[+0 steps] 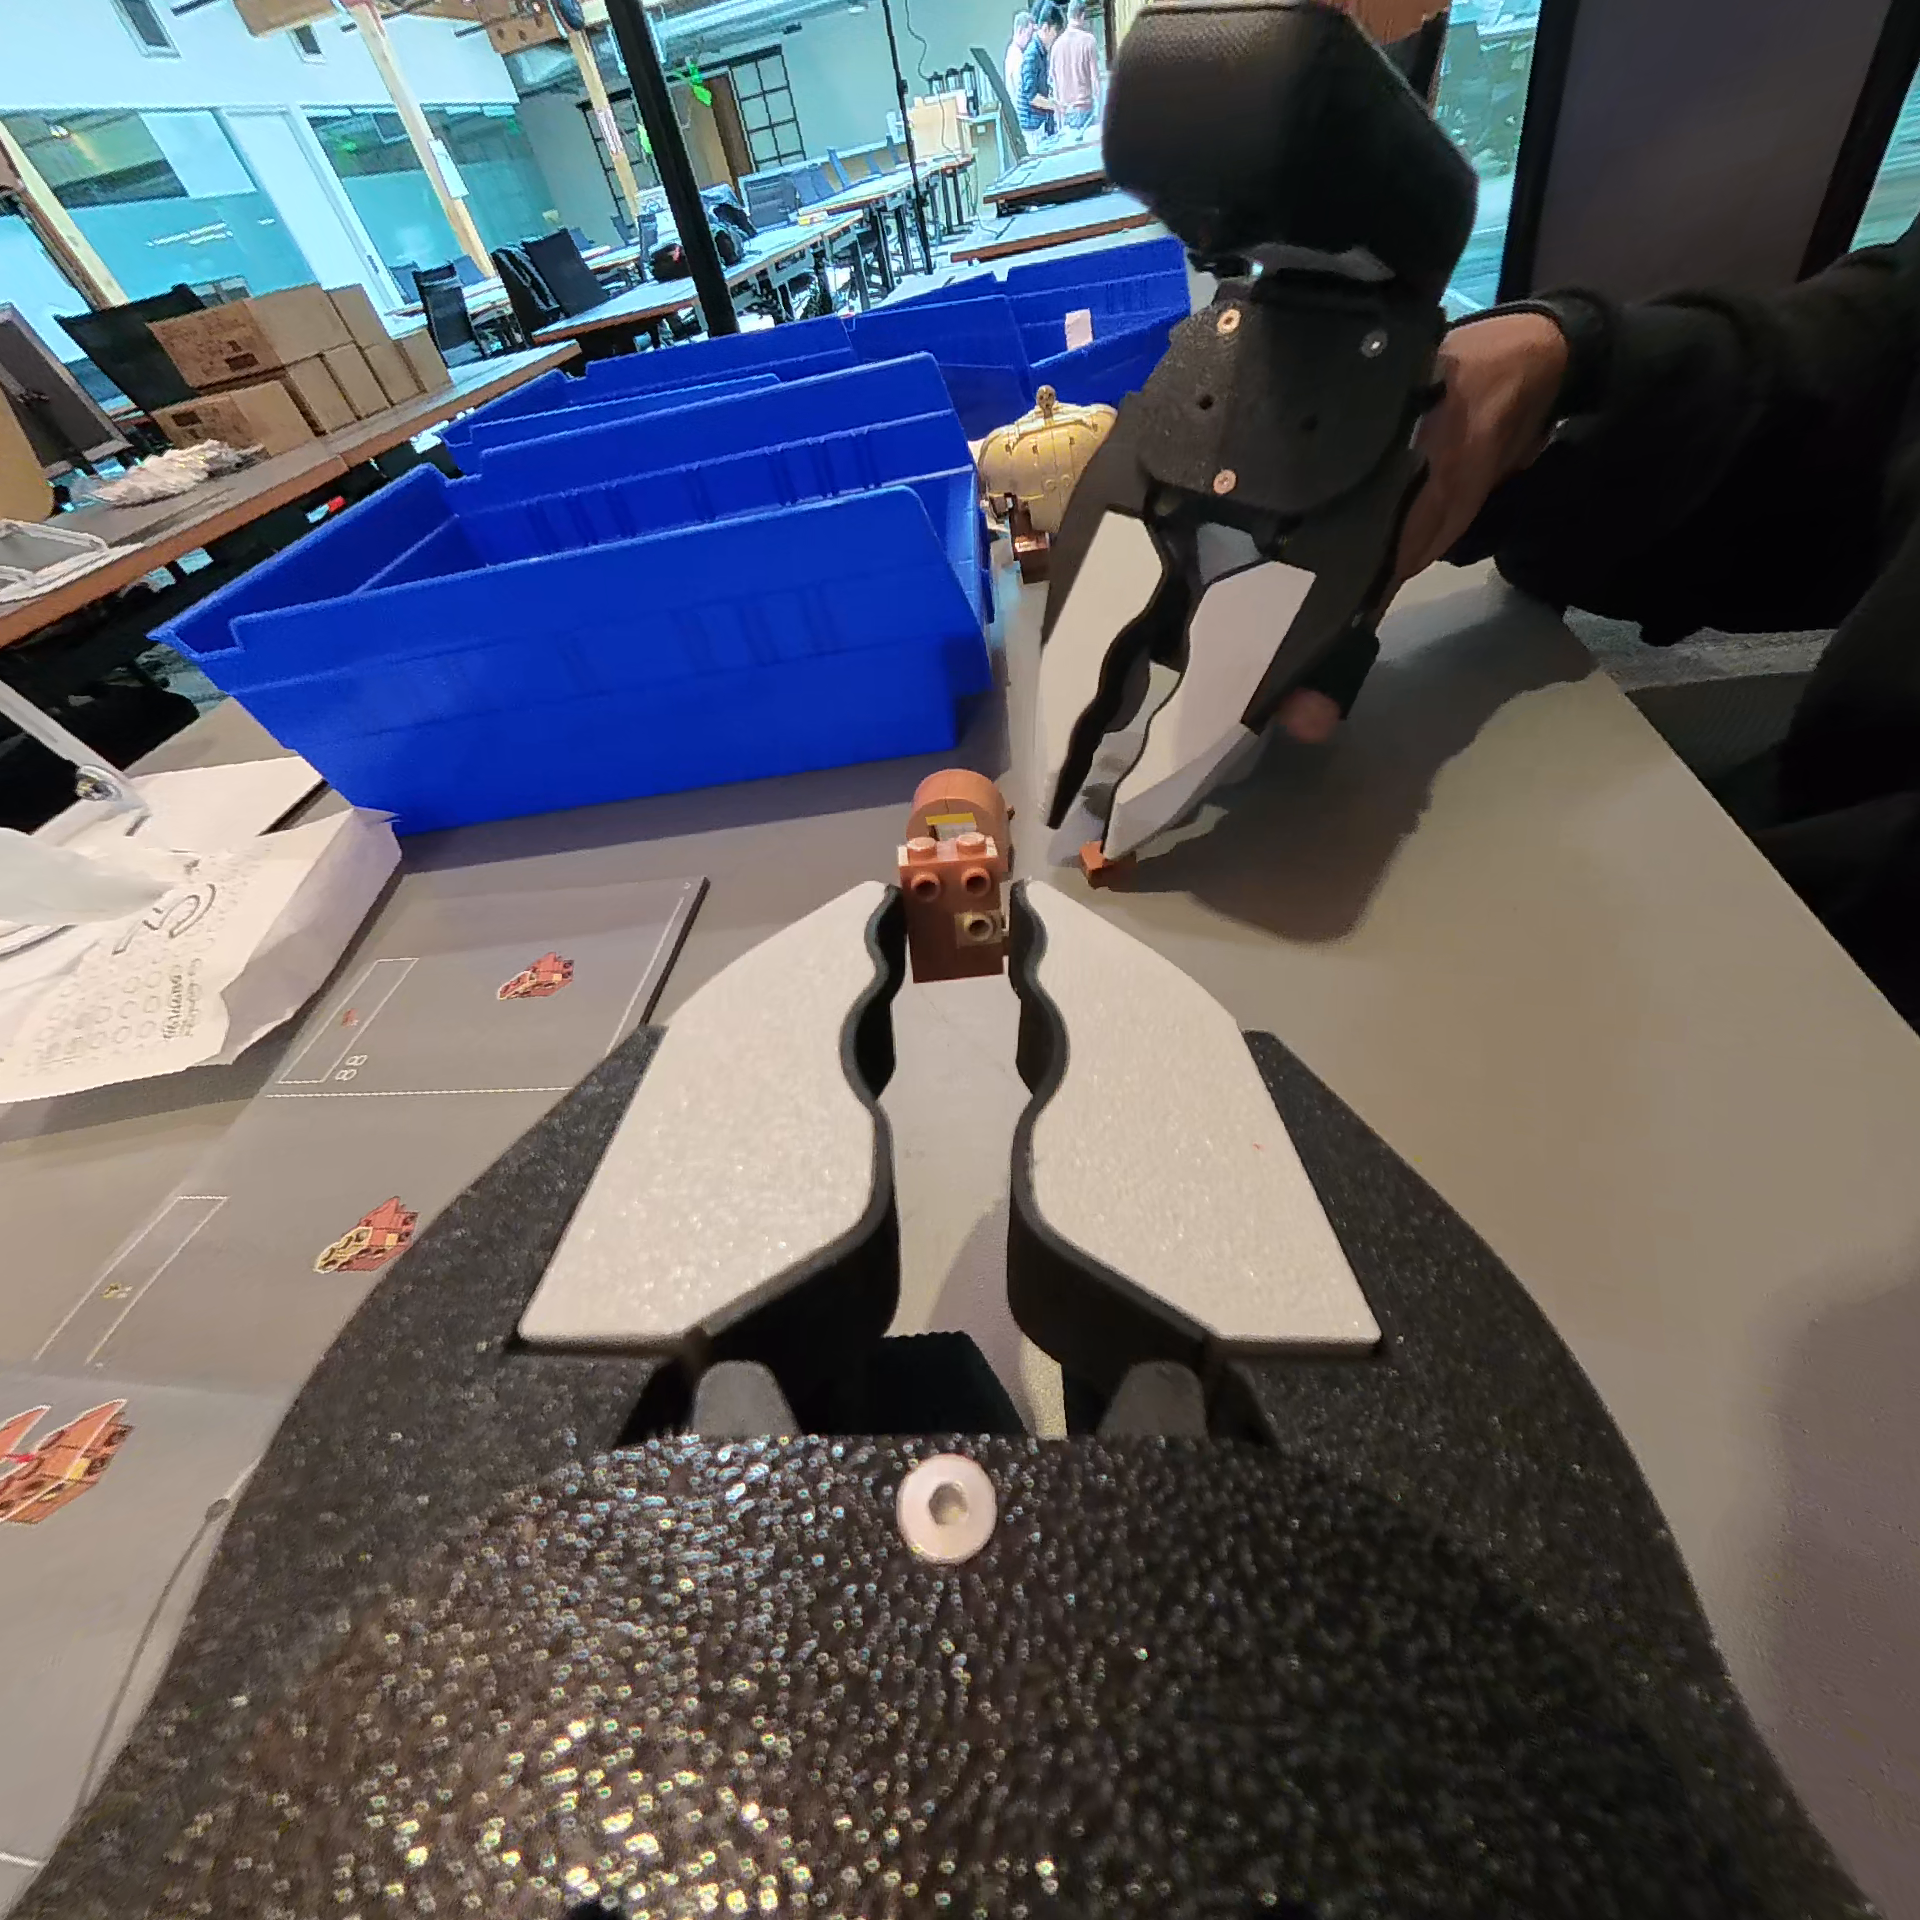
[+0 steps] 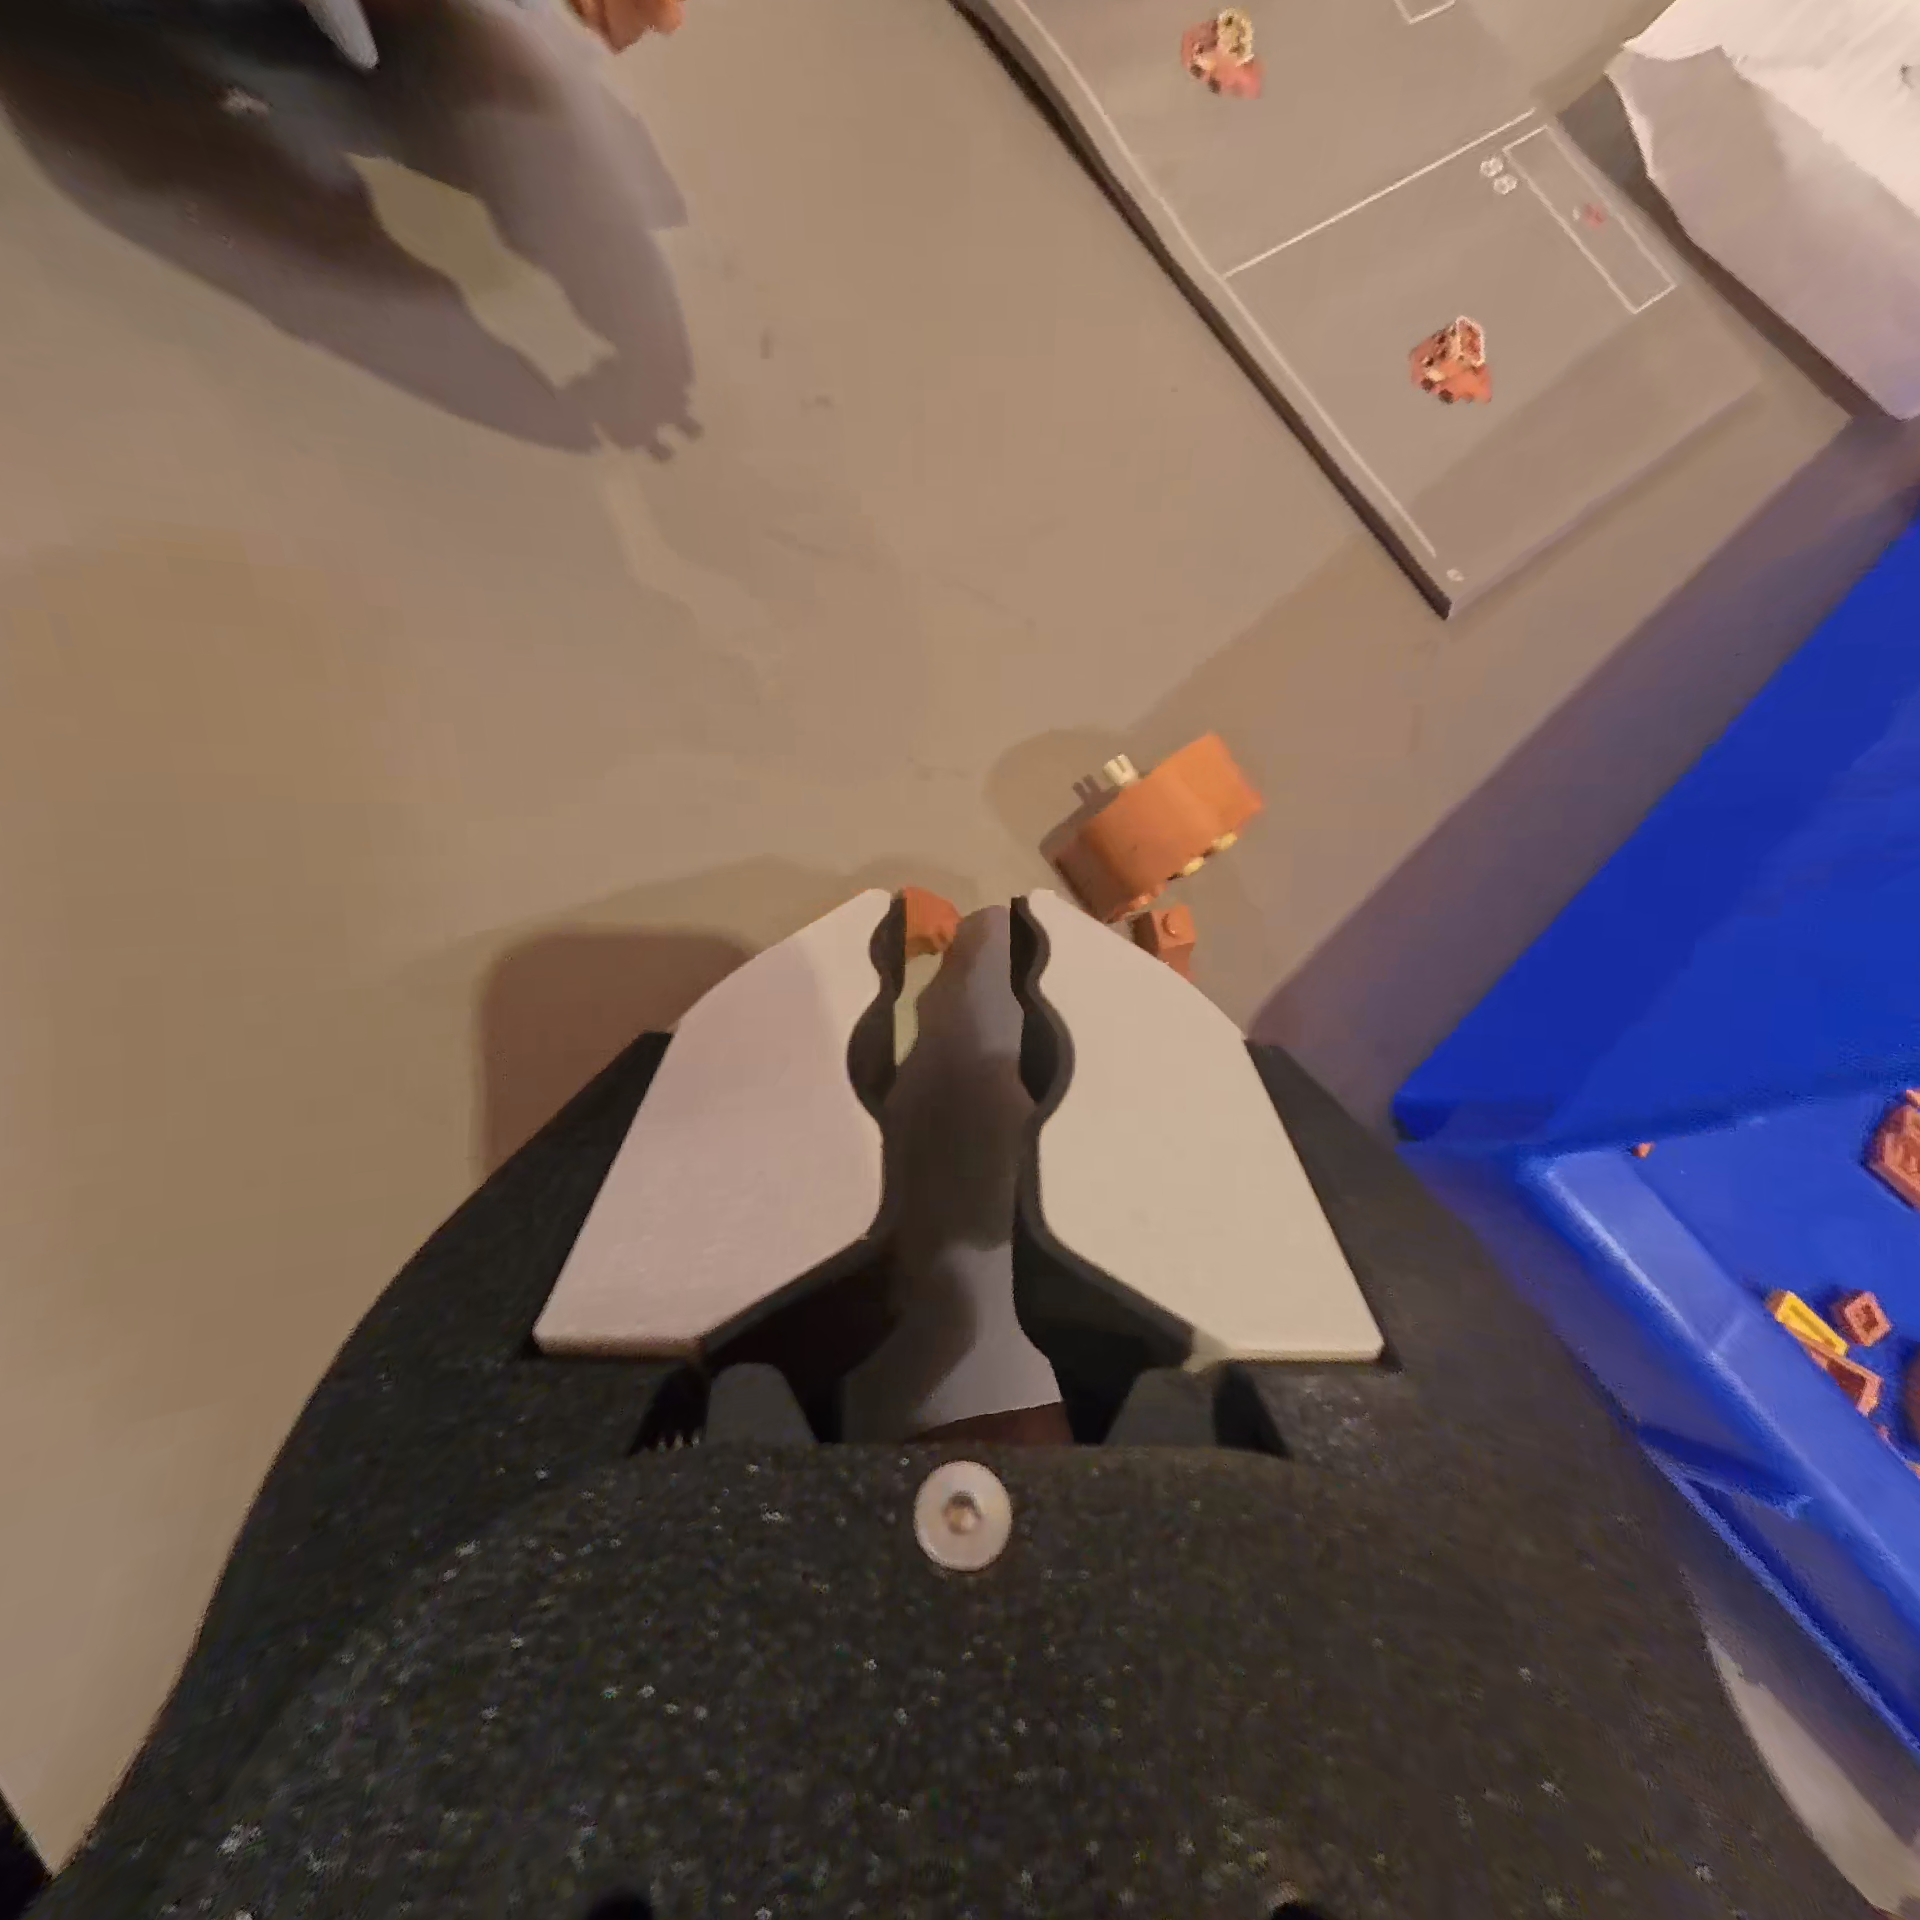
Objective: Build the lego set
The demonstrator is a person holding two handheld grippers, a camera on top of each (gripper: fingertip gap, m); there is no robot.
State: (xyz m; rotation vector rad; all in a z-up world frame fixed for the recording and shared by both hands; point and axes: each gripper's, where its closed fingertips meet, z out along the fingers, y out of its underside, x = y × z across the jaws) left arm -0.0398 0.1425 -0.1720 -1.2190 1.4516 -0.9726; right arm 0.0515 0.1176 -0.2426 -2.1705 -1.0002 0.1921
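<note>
Left gripper (image 1: 954,914) clamps a brown brick assembly (image 1: 954,904) upright above the table (image 1: 1455,1143). Right gripper (image 2: 951,925) is nearer the small brown brick (image 2: 928,923): jaws slightly apart, brick against the left fingertip, other pad clear.

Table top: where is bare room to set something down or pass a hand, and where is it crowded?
Bare grey table lies open beside the right gripper, away from the bins. Crowded: the strip beside the blue bins with the brown brick assembly, and the corner with the instruction booklet and white paper.
</note>
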